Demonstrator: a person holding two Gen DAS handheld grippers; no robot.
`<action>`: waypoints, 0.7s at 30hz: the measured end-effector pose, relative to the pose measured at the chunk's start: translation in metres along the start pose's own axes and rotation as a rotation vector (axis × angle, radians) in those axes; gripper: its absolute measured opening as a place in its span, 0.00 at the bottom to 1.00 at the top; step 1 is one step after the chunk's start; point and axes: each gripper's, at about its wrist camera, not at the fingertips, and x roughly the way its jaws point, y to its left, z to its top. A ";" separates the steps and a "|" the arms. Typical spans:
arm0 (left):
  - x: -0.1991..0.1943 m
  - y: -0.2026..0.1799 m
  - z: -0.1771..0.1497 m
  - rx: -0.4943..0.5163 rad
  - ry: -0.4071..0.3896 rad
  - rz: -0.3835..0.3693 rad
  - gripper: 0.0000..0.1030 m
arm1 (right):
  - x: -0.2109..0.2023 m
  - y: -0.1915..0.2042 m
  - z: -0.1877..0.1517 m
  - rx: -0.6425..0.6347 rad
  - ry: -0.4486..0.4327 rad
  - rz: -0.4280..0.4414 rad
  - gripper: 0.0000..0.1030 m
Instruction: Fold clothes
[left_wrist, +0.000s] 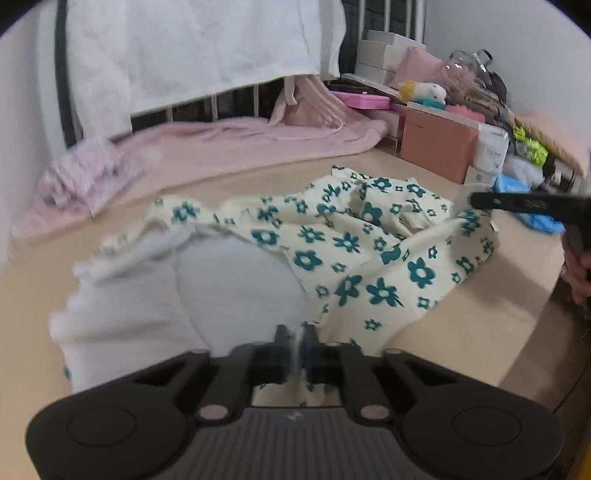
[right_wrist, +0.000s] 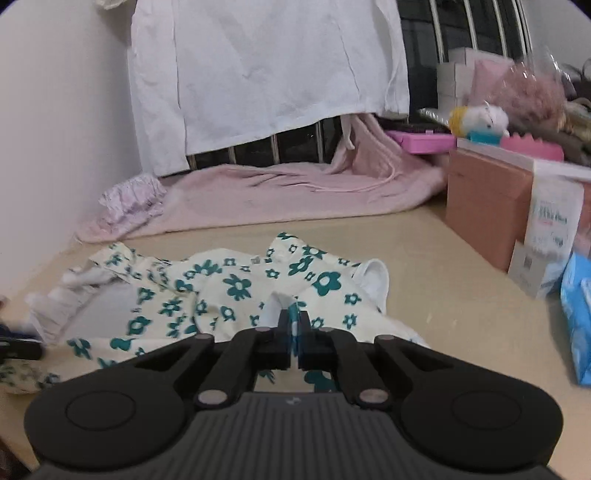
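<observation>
A cream garment with teal flowers (left_wrist: 351, 243) lies crumpled on the beige table (left_wrist: 480, 317), its white lining (left_wrist: 229, 284) turned up at the near left. My left gripper (left_wrist: 295, 332) is shut on the garment's near edge. My right gripper (right_wrist: 294, 317) is shut on a fold of the same garment (right_wrist: 229, 288). The right gripper also shows in the left wrist view (left_wrist: 480, 201) at the far right edge of the cloth. The left gripper's tip shows at the left edge of the right wrist view (right_wrist: 18, 347).
A pink blanket (left_wrist: 221, 147) and a lilac ruffled cloth (left_wrist: 81, 173) lie along the back. A white sheet (right_wrist: 266, 74) hangs behind. Boxes (left_wrist: 436, 144), a plush toy (left_wrist: 424, 92) and blue packets (right_wrist: 576, 317) crowd the right side.
</observation>
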 end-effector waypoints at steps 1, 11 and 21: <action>-0.004 0.001 -0.004 -0.007 -0.004 -0.020 0.06 | -0.012 -0.005 -0.002 0.015 -0.006 0.000 0.02; -0.030 -0.016 -0.046 0.153 0.063 -0.080 0.28 | -0.075 -0.030 -0.056 0.043 0.127 -0.021 0.53; 0.017 0.006 -0.008 -0.056 0.117 -0.046 0.21 | -0.028 0.006 -0.047 -0.091 0.186 0.015 0.11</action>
